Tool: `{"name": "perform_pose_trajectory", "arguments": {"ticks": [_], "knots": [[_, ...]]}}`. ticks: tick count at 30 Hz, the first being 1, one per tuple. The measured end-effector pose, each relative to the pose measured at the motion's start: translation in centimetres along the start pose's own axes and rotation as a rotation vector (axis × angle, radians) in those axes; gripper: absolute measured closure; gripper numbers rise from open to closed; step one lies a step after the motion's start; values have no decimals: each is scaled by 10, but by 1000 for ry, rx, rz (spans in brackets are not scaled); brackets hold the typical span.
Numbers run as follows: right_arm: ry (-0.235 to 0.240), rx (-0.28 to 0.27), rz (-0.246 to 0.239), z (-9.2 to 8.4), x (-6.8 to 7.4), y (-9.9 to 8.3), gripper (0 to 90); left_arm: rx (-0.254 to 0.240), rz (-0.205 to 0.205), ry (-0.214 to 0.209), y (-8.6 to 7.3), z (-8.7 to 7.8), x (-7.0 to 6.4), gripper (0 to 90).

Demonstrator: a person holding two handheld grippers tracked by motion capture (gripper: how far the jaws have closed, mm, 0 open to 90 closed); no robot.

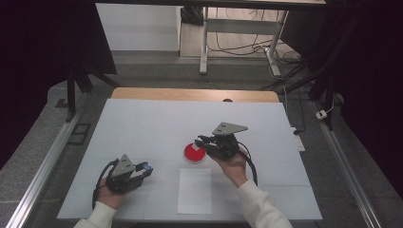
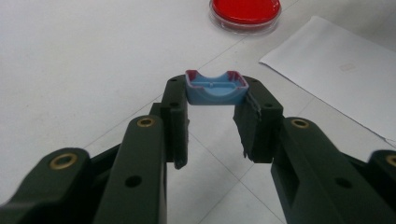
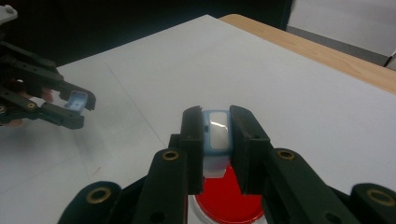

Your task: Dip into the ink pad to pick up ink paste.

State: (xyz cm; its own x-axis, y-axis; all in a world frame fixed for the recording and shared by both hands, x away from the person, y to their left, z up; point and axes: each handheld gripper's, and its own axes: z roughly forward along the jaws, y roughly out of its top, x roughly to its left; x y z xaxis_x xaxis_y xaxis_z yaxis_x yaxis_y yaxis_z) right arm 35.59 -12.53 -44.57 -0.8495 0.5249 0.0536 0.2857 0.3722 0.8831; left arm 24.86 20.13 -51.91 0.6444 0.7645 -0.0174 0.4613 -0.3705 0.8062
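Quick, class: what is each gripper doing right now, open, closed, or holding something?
Left gripper: closed on a small blue tray-like piece.
Right gripper: closed on a small light-blue block, above the red dish.

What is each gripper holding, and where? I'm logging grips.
Left gripper pinches a small blue tray by its two ends. Right gripper clamps a blue-and-white block by its sides.

Left gripper, right gripper: black jointed jaws, brass-coloured pivot pins, grey three-cornered top plates, black trailing cables. Sleeves: white, long, cuffed.
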Motion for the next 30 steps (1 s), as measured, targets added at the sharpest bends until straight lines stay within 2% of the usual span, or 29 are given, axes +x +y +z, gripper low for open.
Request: {"name": "perform_pose_trajectory", "arguments": {"ticks": [11,30], "knots": [[17,-1,-20,-9,7,0,756,0,0,1,0,0,0,655],[52,13,-25,-15,16,-4,756,-3,-1,5,0,-1,1,655]]}}
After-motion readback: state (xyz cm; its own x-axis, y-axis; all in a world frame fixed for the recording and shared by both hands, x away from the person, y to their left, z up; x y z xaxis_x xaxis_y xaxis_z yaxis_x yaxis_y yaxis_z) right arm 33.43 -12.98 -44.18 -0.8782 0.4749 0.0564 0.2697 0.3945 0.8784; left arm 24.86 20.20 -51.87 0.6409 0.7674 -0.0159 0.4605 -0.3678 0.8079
